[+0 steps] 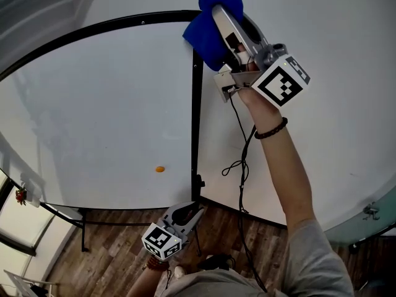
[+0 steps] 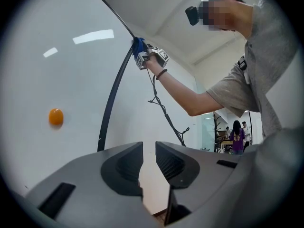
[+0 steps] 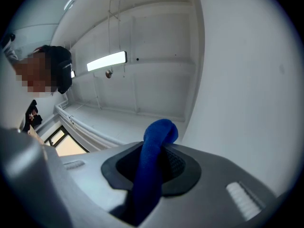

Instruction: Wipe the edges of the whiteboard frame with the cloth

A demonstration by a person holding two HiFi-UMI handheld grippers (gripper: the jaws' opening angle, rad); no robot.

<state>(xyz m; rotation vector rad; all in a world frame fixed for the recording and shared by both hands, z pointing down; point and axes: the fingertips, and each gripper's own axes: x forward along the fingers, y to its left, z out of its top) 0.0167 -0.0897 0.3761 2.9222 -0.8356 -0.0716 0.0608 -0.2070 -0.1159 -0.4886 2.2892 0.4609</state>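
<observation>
The whiteboard's black frame runs along the top and down the right side. A blue cloth is bunched over the frame's top right corner, and my right gripper is shut on it, held high at arm's length. In the right gripper view the cloth stands up between the jaws of that gripper. My left gripper hangs low below the board's bottom right corner. Its jaws stand a narrow gap apart with nothing between them. The left gripper view also shows the cloth and the frame.
A small orange magnet sticks to the board's white face. A black cable dangles from the right gripper down the wall. The board's stand legs rest on a wooden floor. People stand far off in the room.
</observation>
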